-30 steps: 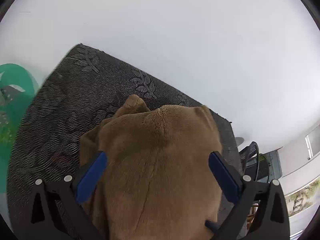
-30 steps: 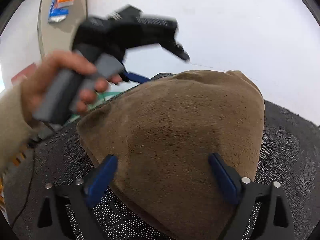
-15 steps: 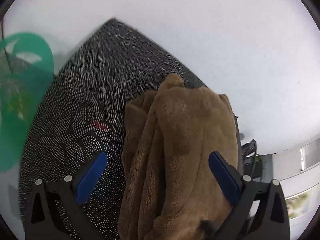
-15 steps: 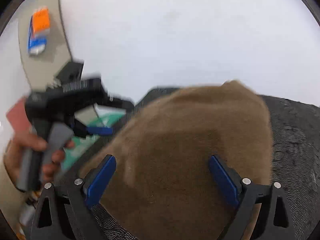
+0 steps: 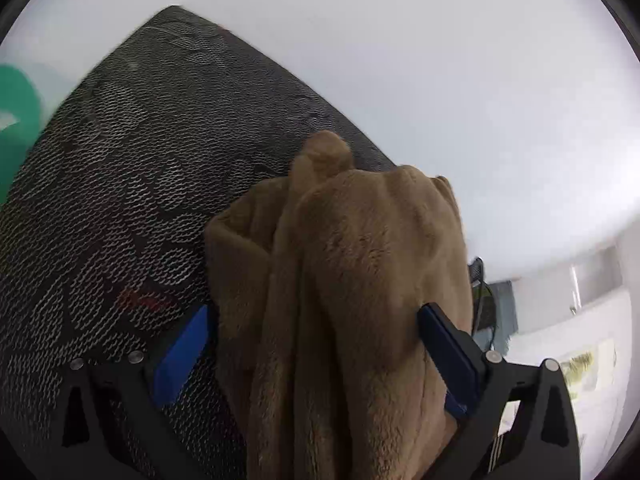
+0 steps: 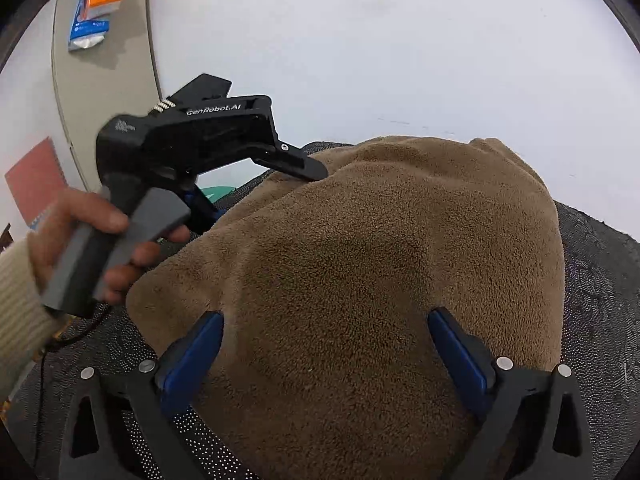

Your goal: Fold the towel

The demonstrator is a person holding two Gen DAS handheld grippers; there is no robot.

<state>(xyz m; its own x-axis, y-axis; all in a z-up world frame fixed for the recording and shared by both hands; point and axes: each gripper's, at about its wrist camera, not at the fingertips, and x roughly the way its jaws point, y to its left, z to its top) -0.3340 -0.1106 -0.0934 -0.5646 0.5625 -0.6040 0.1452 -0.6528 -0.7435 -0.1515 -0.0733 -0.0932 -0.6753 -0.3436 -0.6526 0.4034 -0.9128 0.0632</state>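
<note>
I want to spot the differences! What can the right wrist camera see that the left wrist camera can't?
Only the right wrist view shows the person's hand holding the other black tool, plus an orange and blue packet. Only the left wrist view shows a green plastic thing and a room corner. Both show the fluffy brown towel, the dark patterned mat and the white table.

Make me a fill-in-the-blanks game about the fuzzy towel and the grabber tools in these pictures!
1. The fuzzy towel is the colour ____.
2. The towel lies on a dark patterned ____, which sits on the white table.
3. The pads on the right gripper fingers are the colour ____.
4. In the right wrist view, a hand holds the left gripper by its ____ handle.

Missing words: brown; mat; blue; grey
</note>
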